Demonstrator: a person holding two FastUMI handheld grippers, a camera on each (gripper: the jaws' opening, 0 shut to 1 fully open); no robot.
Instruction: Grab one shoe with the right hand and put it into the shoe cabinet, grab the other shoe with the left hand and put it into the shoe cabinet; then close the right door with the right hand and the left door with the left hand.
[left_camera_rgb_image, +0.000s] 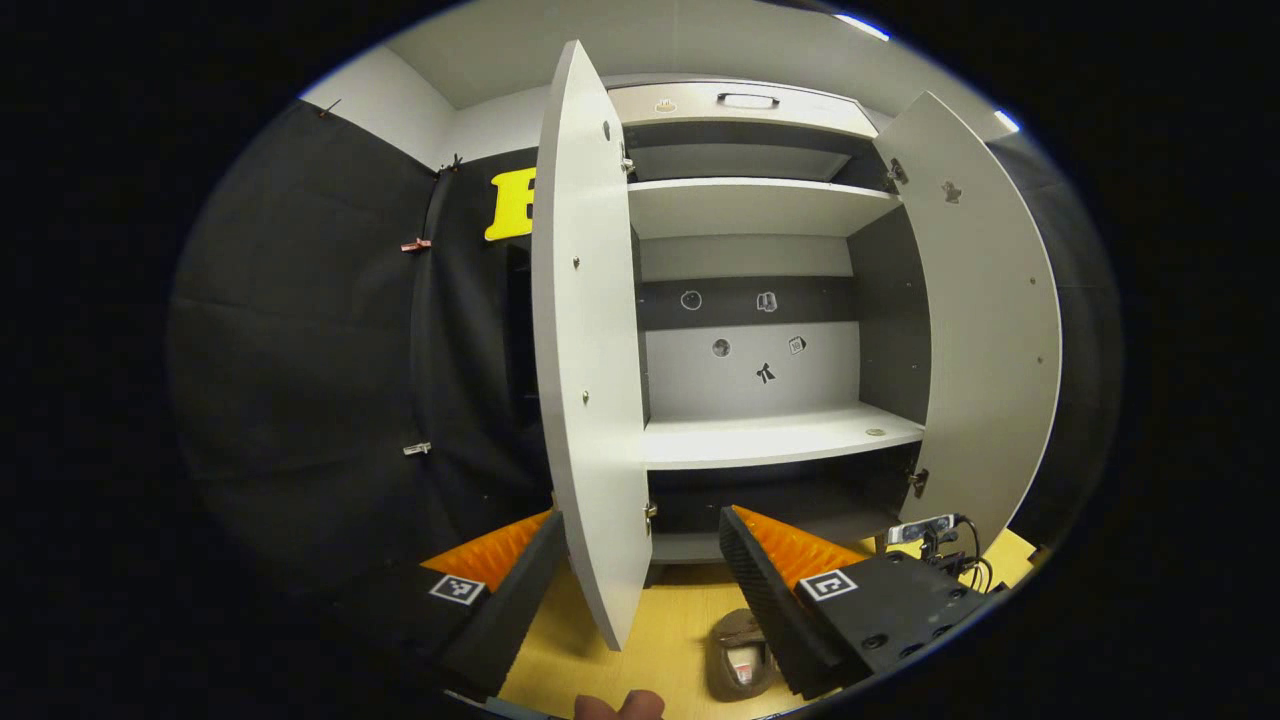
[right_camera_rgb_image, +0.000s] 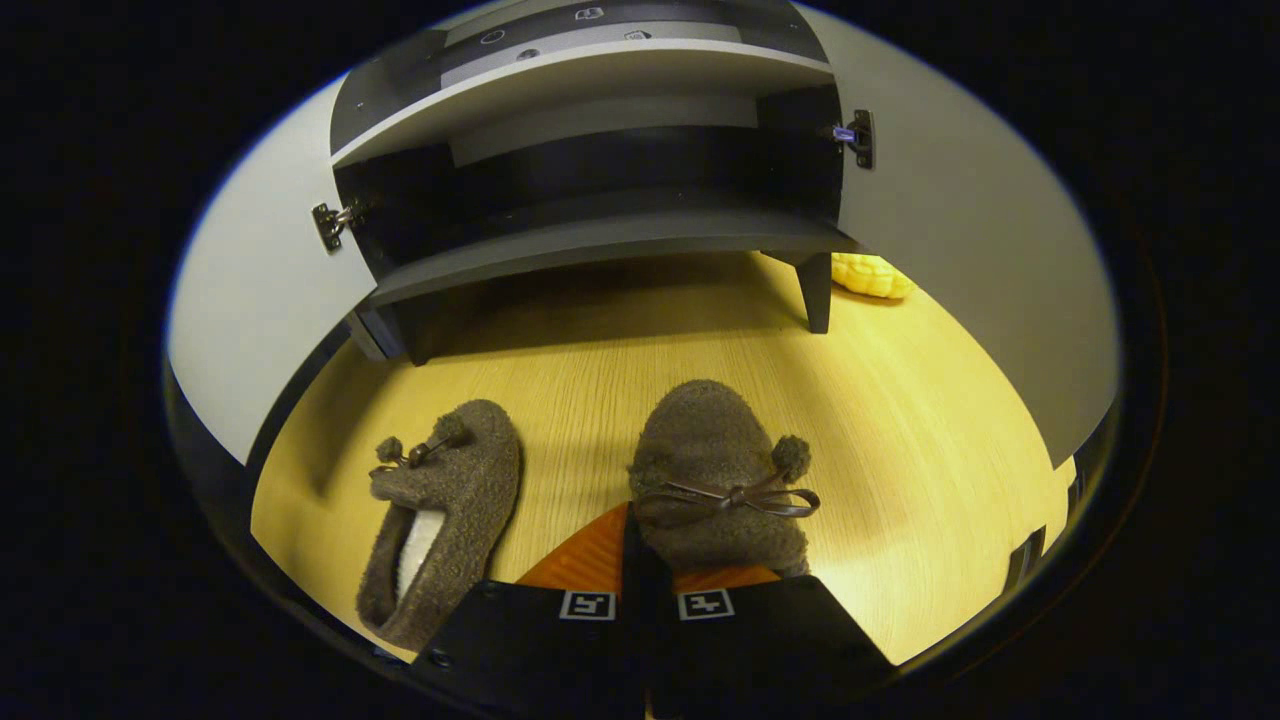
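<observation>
Shoes: right shoe (right_camera_rgb_image: 715, 470) clamped at its rear by right gripper (right_camera_rgb_image: 645, 560); left shoe (right_camera_rgb_image: 440, 510) on floor (right_camera_rgb_image: 950, 450). Left gripper (left_camera_rgb_image: 640, 570) wide, holding nothing. Shoe cabinet (left_camera_rgb_image: 760, 440) doors open.

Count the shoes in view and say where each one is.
2. One shoe lies on the floor at left in the right gripper view. The other shoe sits right of it, its heel between the right hand-held gripper fingers. The cabinet shelves seen hold none.
</observation>
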